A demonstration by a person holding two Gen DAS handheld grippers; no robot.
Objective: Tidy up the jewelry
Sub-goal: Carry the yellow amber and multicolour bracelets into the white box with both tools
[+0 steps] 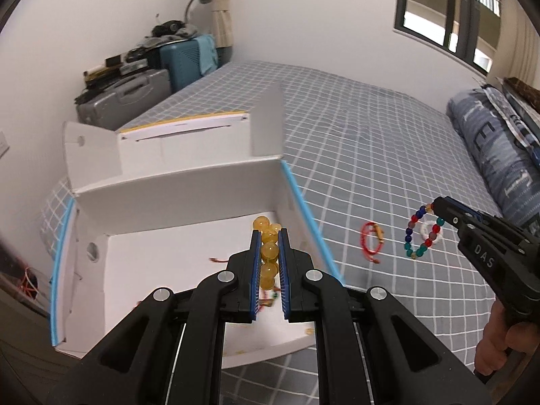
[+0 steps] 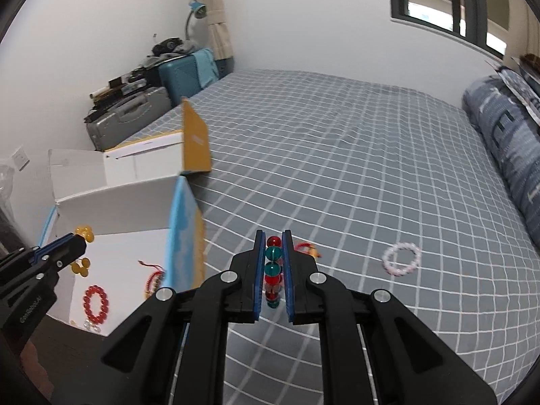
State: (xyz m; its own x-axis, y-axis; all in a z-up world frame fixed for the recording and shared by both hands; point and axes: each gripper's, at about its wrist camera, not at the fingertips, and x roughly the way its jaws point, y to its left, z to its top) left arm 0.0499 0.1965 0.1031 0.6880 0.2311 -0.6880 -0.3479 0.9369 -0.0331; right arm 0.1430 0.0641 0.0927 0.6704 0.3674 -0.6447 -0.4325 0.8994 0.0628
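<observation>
The open box (image 1: 189,202) sits on the bed (image 1: 371,128) at its left edge. Right of the box on the bed lie a cord bracelet (image 1: 371,241), then a bead ring (image 2: 401,258) farther right.

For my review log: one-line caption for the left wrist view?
Left gripper carries yellow bead bracelet over white box.

Checked bed (image 2: 354,155) bears white box (image 1: 189,202), red cord bracelet (image 1: 371,241), seemingly pink bead bracelet (image 2: 402,259)
</observation>
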